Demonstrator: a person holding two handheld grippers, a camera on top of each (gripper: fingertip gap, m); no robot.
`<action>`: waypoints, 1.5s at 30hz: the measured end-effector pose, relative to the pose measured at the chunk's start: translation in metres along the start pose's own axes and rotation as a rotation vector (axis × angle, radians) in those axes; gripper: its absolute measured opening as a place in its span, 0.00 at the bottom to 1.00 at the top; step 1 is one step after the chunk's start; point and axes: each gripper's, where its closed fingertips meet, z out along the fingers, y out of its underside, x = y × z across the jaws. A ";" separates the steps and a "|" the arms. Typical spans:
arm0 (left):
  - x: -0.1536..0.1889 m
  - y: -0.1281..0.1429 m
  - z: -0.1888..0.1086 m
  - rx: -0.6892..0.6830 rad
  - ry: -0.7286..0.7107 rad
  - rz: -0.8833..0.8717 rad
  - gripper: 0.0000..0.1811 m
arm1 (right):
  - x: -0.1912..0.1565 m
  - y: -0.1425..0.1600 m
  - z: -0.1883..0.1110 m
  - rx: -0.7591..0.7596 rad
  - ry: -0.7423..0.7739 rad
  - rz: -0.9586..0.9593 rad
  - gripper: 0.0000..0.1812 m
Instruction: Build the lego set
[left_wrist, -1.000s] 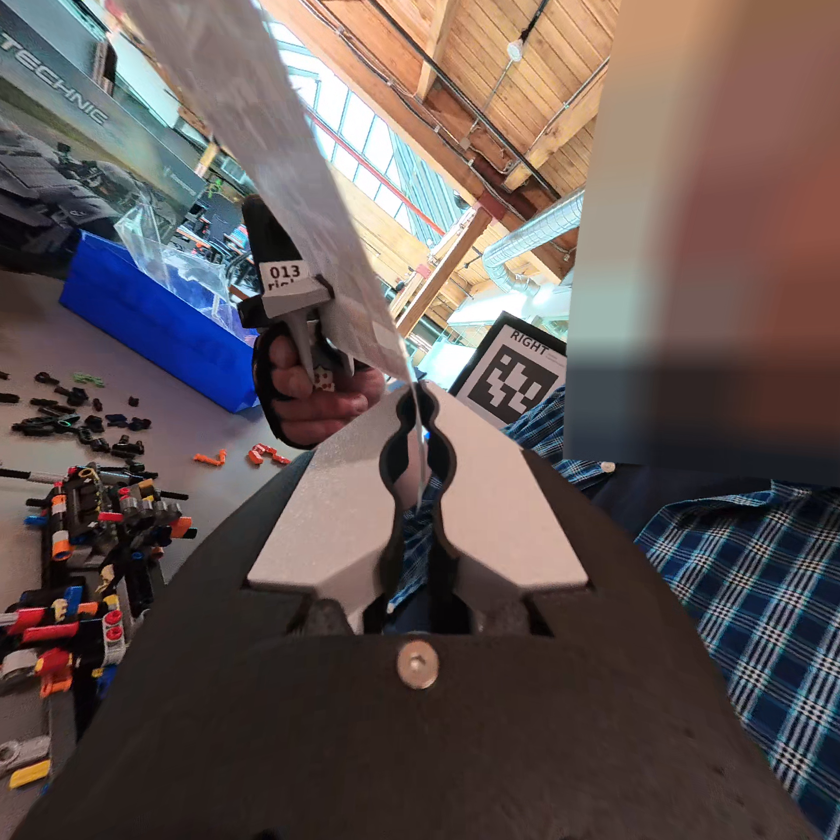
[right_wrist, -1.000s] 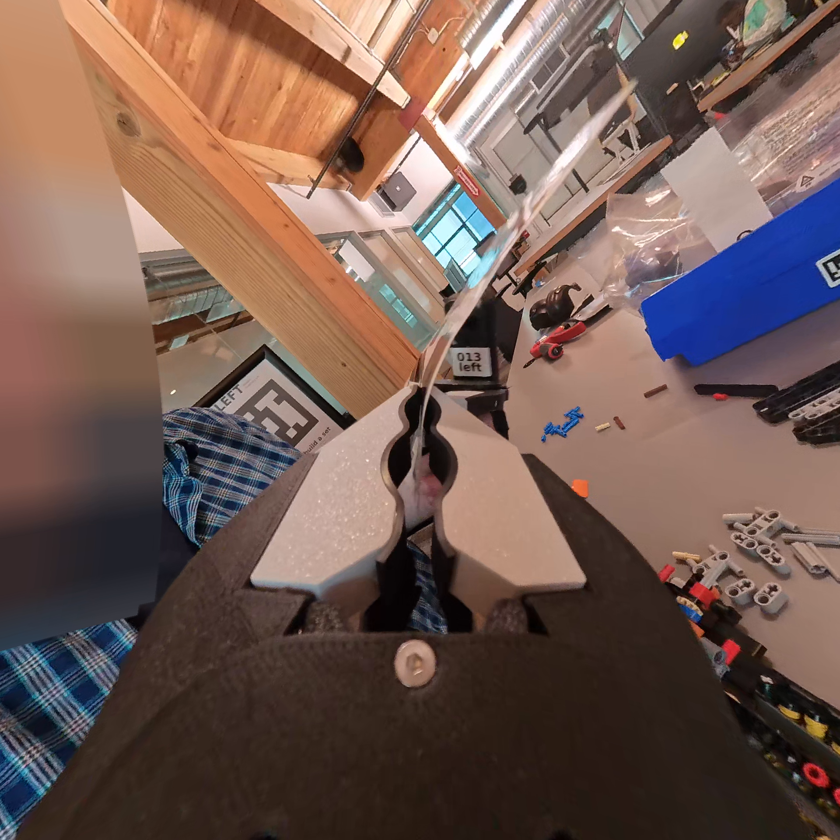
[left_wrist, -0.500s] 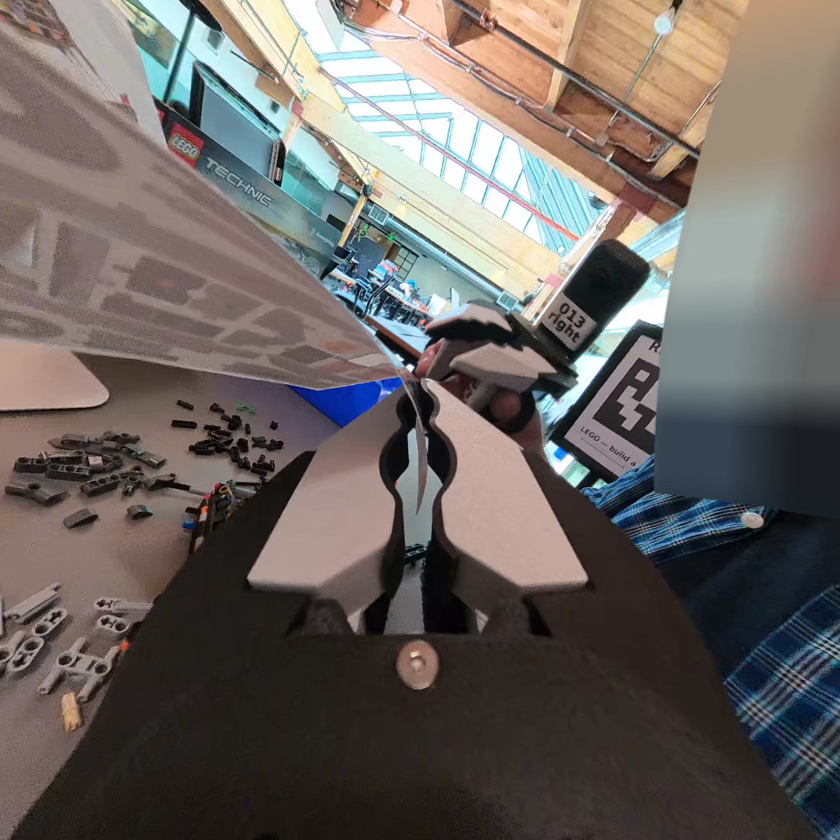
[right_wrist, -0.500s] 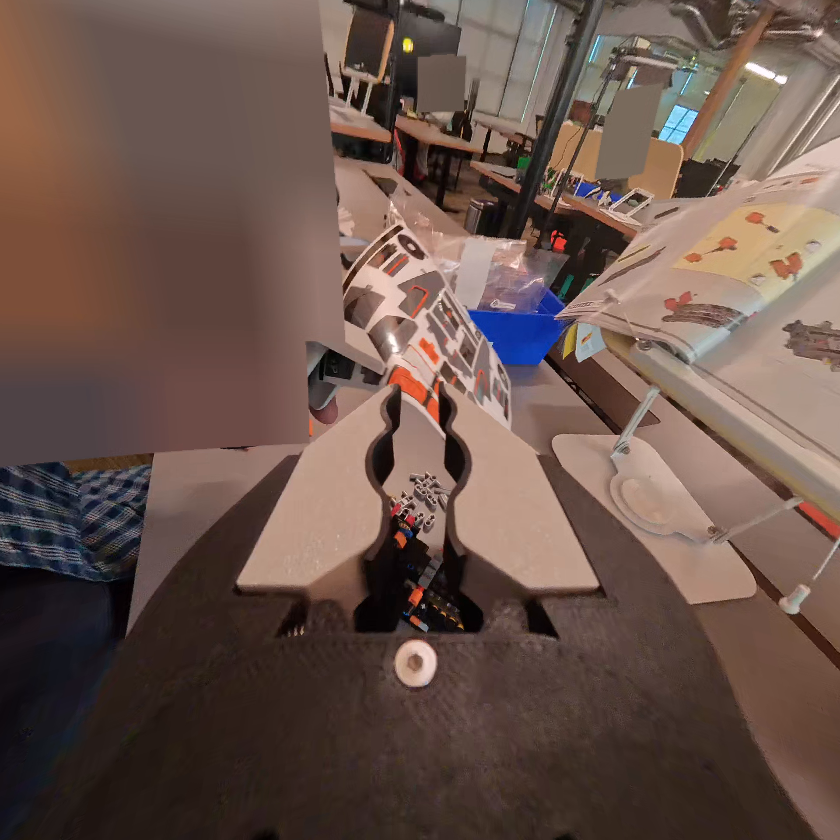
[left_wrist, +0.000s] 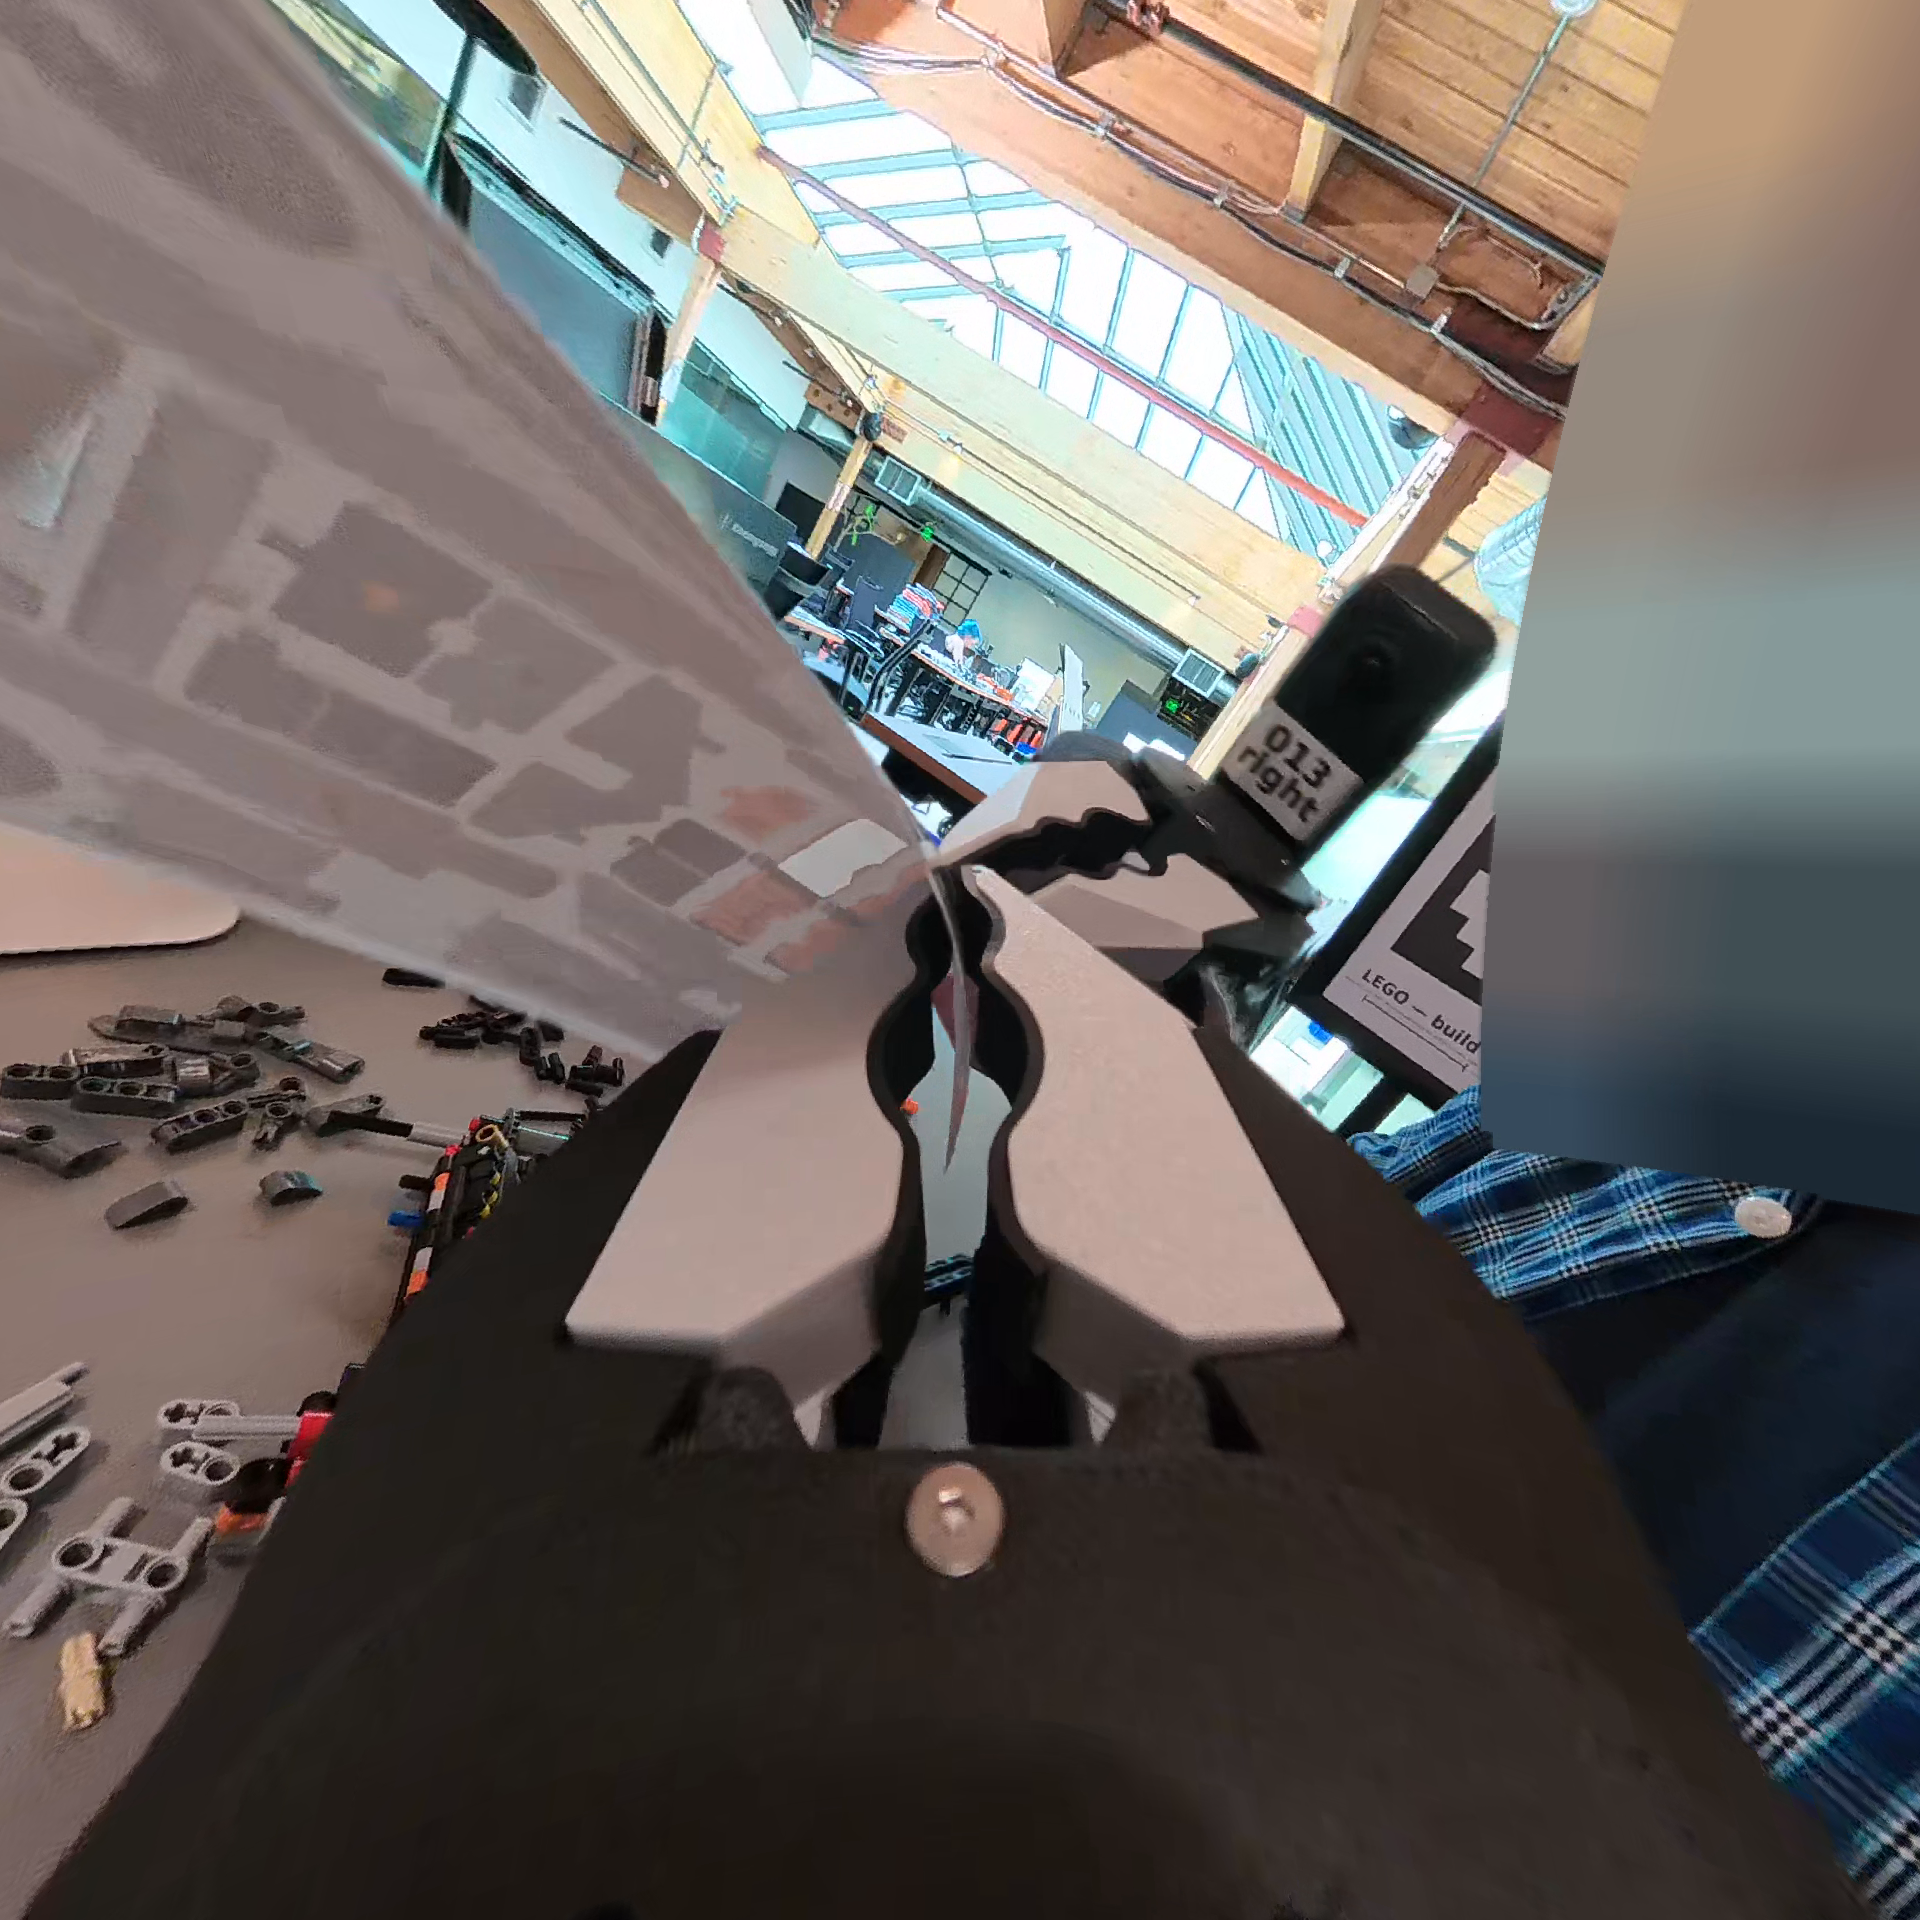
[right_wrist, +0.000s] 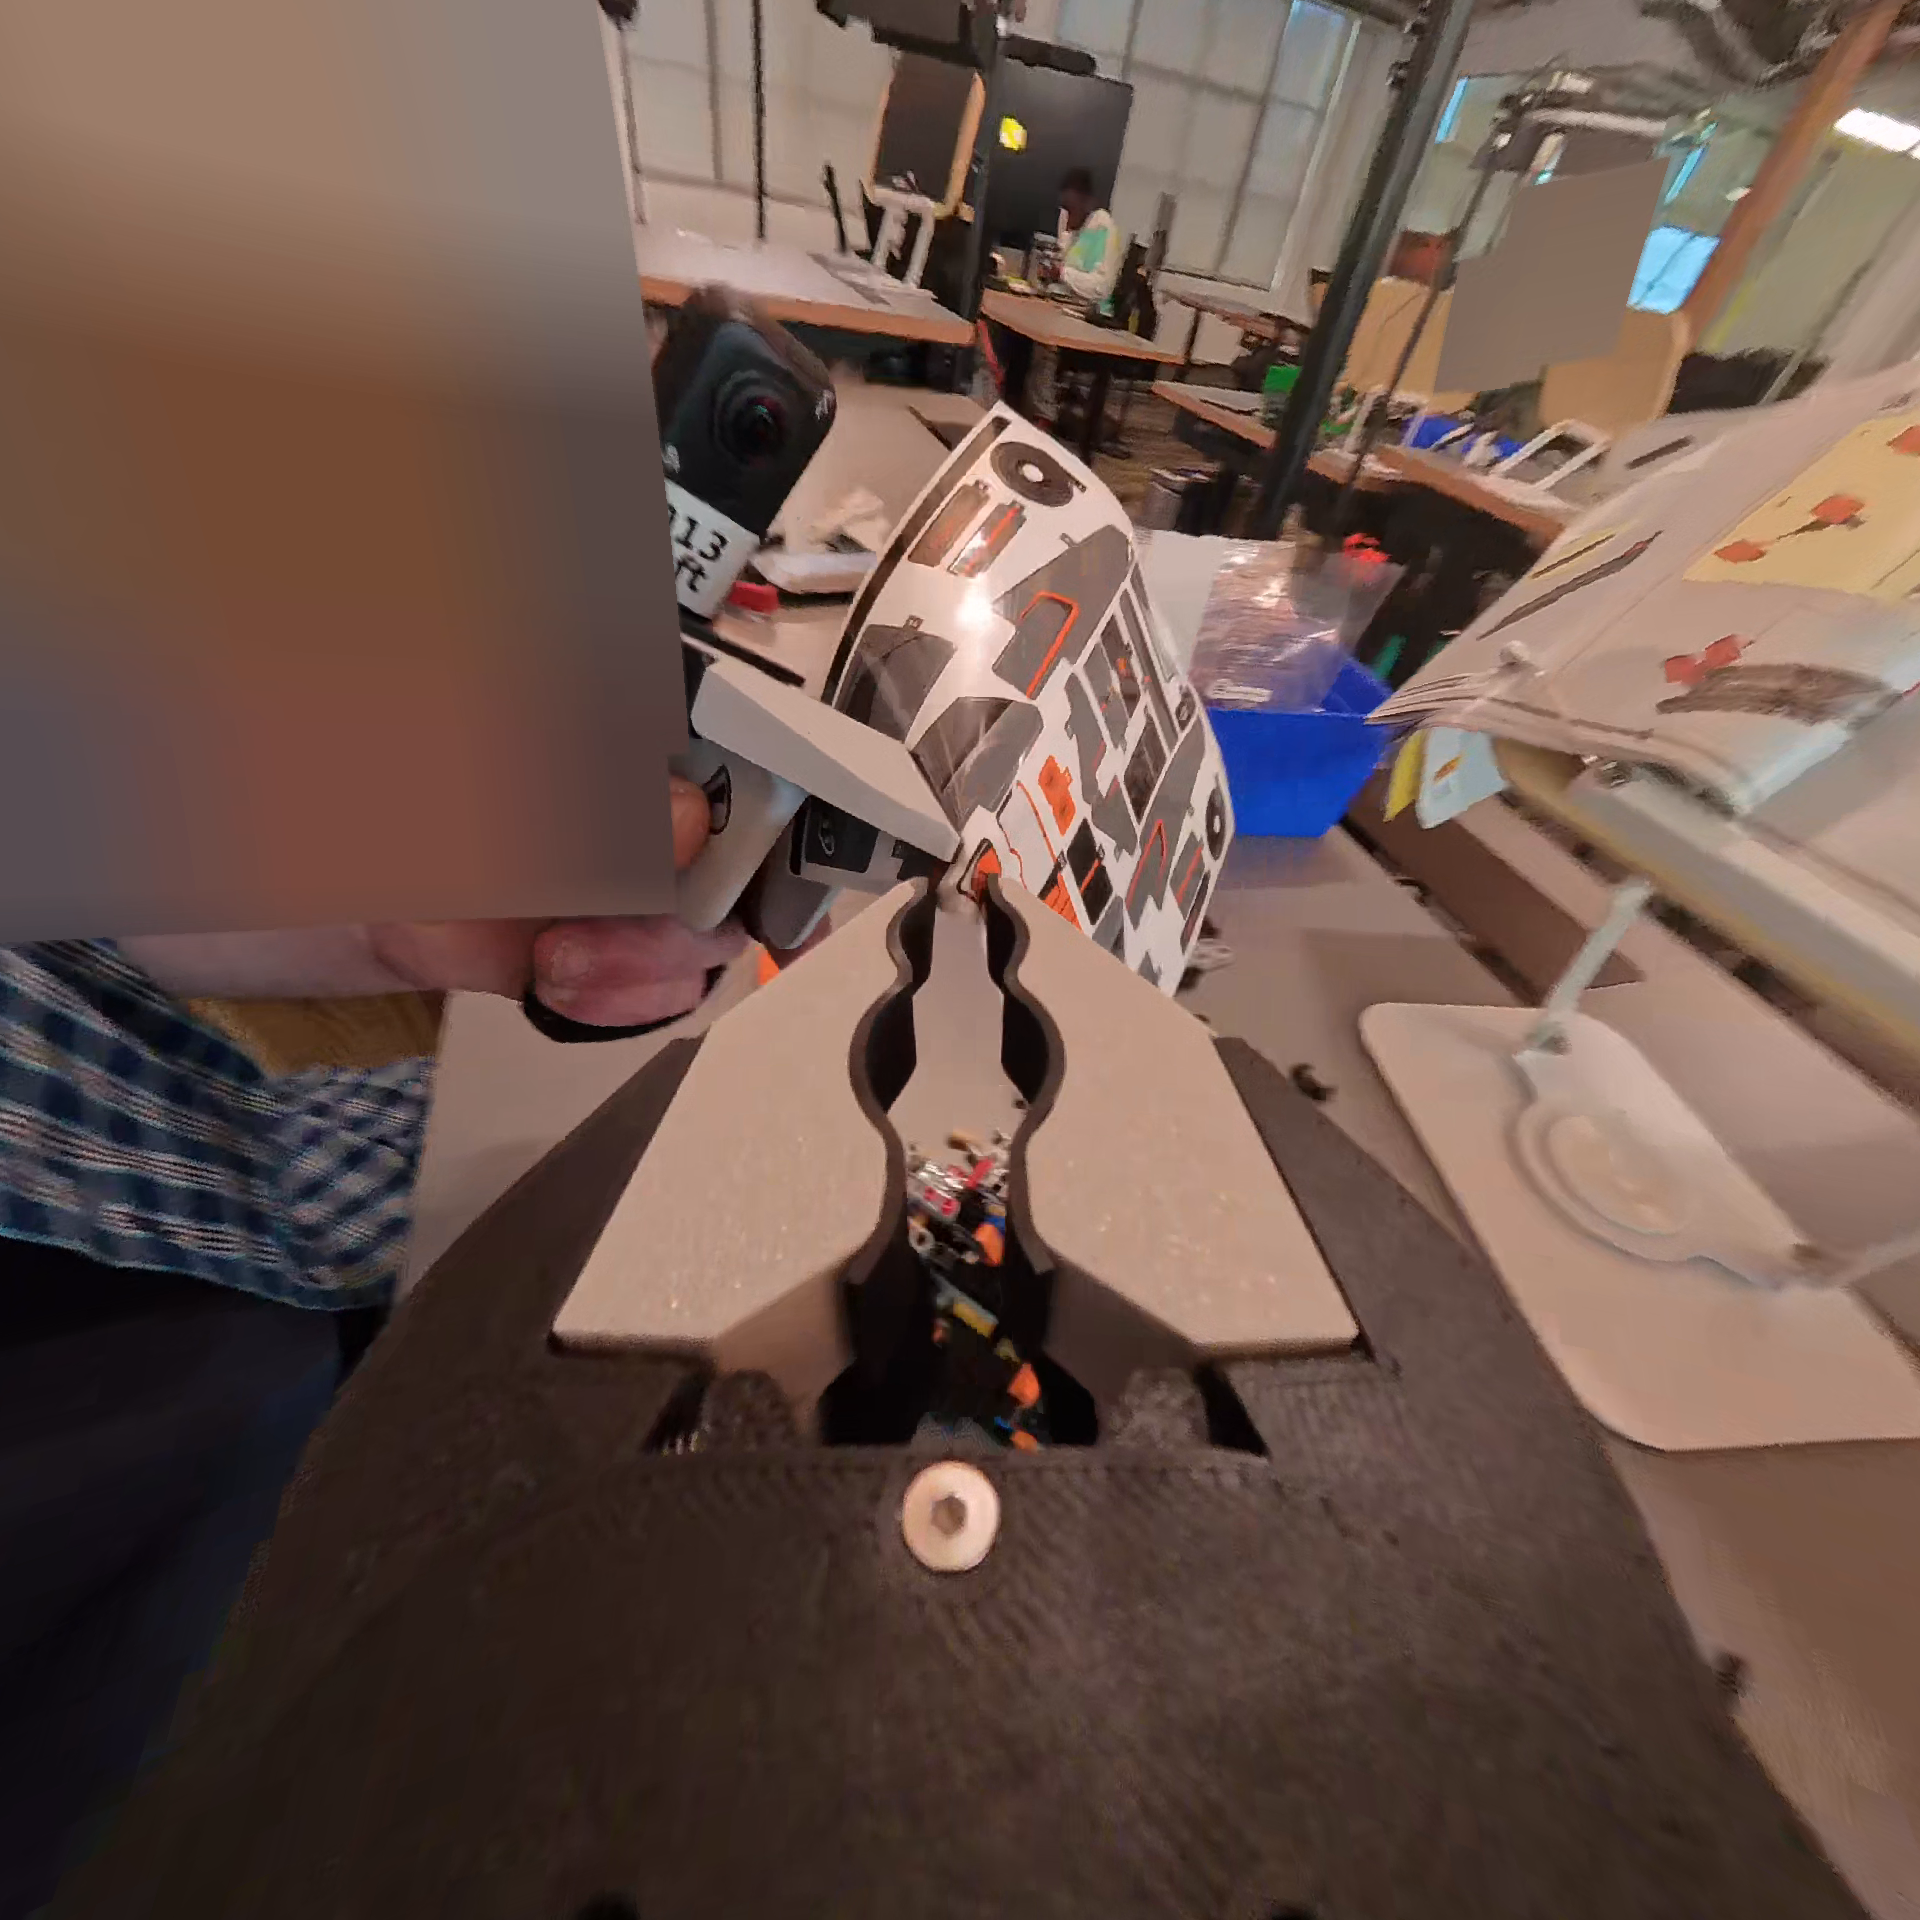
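My left gripper (left_wrist: 951, 904) is shut on the lower corner of a sticker sheet (left_wrist: 416, 623), which curves up and to the left, its back towards this camera. In the right wrist view the sheet's printed side (right_wrist: 1060, 727) shows grey, black and orange stickers. My right gripper (right_wrist: 956, 899) is open by a narrow gap, with its tips at that same corner, just beside the left gripper's fingers (right_wrist: 821, 758). It also shows in the left wrist view (left_wrist: 1091, 831), jaws slightly apart. The part-built Lego model (left_wrist: 468, 1174) lies on the table below.
Loose grey and black Lego parts (left_wrist: 156, 1081) are scattered on the grey table. An instruction booklet (right_wrist: 1714, 623) rests on a stand with a white base (right_wrist: 1662, 1247) at the right. A blue bin (right_wrist: 1288, 758) sits behind the sheet. A person in a plaid shirt (left_wrist: 1818, 1558) is close by. Less than 4 cm separates the two grippers' tips. From either gripper's tips it is about 20 centimetres to the part-built Lego model (left_wrist: 468, 1174).
My right gripper let go of the sheet, swung round to face its printed side, and its jaws have narrowed at the corner. My left gripper turned and kept its hold.
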 end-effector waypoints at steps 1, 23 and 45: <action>0.000 0.001 0.000 -0.007 0.004 0.005 0.00 | 0.000 -0.001 -0.002 0.024 -0.038 0.049 0.04; 0.015 0.008 0.005 -0.087 0.107 0.093 0.00 | -0.007 -0.008 -0.016 0.236 -0.436 0.543 0.01; 0.014 0.013 0.002 -0.130 0.119 0.112 0.00 | 0.012 -0.009 -0.023 0.349 -0.413 0.651 0.00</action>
